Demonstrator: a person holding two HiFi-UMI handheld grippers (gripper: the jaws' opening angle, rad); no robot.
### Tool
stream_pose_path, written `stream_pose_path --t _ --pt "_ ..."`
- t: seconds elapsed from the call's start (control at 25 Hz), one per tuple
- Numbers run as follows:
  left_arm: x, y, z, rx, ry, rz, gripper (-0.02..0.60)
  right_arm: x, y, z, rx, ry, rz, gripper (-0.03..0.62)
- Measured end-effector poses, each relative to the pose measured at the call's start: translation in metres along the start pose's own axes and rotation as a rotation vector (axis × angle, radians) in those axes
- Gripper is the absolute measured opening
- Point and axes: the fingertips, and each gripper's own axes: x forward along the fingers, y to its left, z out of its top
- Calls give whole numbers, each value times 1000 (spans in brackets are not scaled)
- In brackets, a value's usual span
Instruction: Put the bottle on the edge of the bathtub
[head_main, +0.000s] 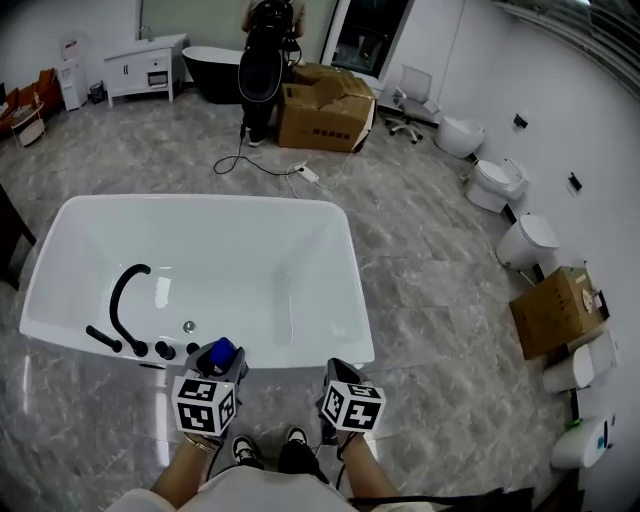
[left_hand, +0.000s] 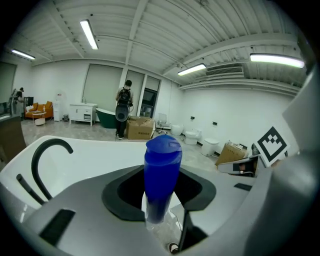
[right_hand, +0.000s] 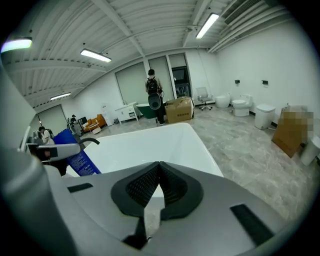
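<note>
A blue bottle (head_main: 222, 351) stands upright between the jaws of my left gripper (head_main: 218, 360), which is shut on it just over the near rim of the white bathtub (head_main: 300, 356). In the left gripper view the bottle (left_hand: 162, 176) fills the gap of the left gripper (left_hand: 161, 196), with its flip cap on top. My right gripper (head_main: 338, 372) hovers to the right of the bottle, near the tub's front right corner. Its jaws (right_hand: 159, 170) are shut with nothing between them. The right gripper view also shows the bottle (right_hand: 79, 157) at the far left.
A black curved faucet (head_main: 124, 300) and black knobs (head_main: 152, 349) sit on the tub's near left rim. A person (head_main: 265, 60), cardboard boxes (head_main: 325, 105) and a floor cable (head_main: 270, 165) lie beyond the tub. Toilets (head_main: 525, 242) and another box (head_main: 556, 310) line the right wall.
</note>
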Motion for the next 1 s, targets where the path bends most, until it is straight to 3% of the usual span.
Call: stream_pose_path --t 0.2,0.4,0.76,1.0 --pt "3 -10 -7 -10 47 19 164 18 -5 6 -6 38 43 26" --pt "8 0 -5 -42 38 78 164 34 6 3 -36 74 93 26" --pt "4 -3 -36 -68 84 86 164 39 15 -20 -79 140 127 26" --pt "9 -4 -50 -68 93 64 164 41 7 -36 -67 172 102 26"
